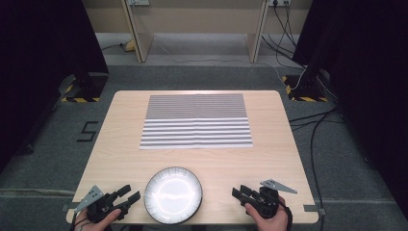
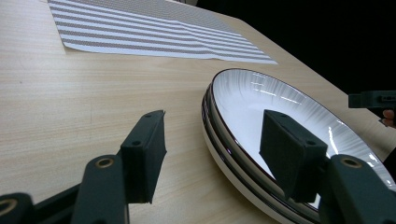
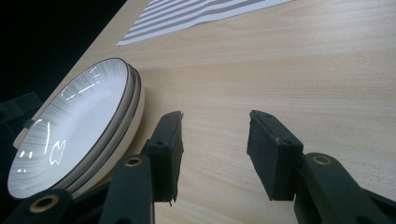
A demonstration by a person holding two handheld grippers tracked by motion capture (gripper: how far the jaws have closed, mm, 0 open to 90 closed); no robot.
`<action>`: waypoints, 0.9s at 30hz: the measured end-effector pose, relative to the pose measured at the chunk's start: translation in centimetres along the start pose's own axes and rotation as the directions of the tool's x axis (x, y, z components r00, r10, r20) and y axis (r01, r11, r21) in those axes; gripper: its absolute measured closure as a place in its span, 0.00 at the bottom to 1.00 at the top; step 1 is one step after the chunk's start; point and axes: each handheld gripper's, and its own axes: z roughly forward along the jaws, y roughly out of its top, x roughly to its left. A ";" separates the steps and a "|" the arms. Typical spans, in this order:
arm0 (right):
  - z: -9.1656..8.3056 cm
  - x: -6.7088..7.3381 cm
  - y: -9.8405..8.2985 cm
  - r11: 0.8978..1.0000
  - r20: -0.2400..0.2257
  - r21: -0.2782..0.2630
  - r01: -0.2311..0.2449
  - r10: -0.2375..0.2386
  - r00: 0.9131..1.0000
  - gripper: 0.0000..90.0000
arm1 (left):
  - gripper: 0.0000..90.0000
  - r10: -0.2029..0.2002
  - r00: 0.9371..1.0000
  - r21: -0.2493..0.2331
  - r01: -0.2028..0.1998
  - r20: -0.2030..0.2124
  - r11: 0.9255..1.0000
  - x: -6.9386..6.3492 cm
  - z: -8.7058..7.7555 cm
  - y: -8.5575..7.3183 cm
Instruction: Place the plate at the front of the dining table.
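Note:
A stack of white plates (image 1: 173, 195) with dark rims sits at the table's front edge, in the middle. My left gripper (image 1: 129, 194) lies just left of the stack, open and holding nothing. In the left gripper view its jaws (image 2: 212, 123) stand wide, with the plates' (image 2: 261, 107) near rim just beyond them. My right gripper (image 1: 239, 192) rests to the right of the stack, a short gap away, also open. In the right gripper view its jaws (image 3: 215, 119) frame bare wood, and the plates (image 3: 74, 121) lie off to the left.
A grey-and-white striped placemat (image 1: 196, 120) lies flat across the far half of the wooden table (image 1: 269, 159). Cables (image 1: 315, 125) trail on the floor at the right. Black stands with hazard-striped bases (image 1: 305, 91) flank the far corners.

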 end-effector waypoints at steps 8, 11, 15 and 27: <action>0.3 0.9 0.8 1.000 -0.012 0.011 0.009 -0.009 1.000 0.67 | 0.45 0.011 1.000 0.022 -0.012 0.005 1.000 -0.6 -0.1 0.5; 0.7 1.2 1.1 1.000 -0.016 0.020 0.007 -0.007 1.000 0.71 | 0.46 0.015 1.000 0.029 -0.015 0.007 0.999 -0.8 0.0 0.8; 1.7 2.3 1.7 0.998 -0.046 0.061 0.018 -0.015 0.999 0.76 | 0.47 0.017 1.000 0.057 -0.019 0.024 0.998 -1.3 0.2 0.9; 6.2 6.3 2.9 0.981 -0.127 0.162 0.110 -0.090 0.988 0.87 | 0.55 0.007 0.999 0.121 -0.011 0.034 0.993 -2.0 1.1 0.8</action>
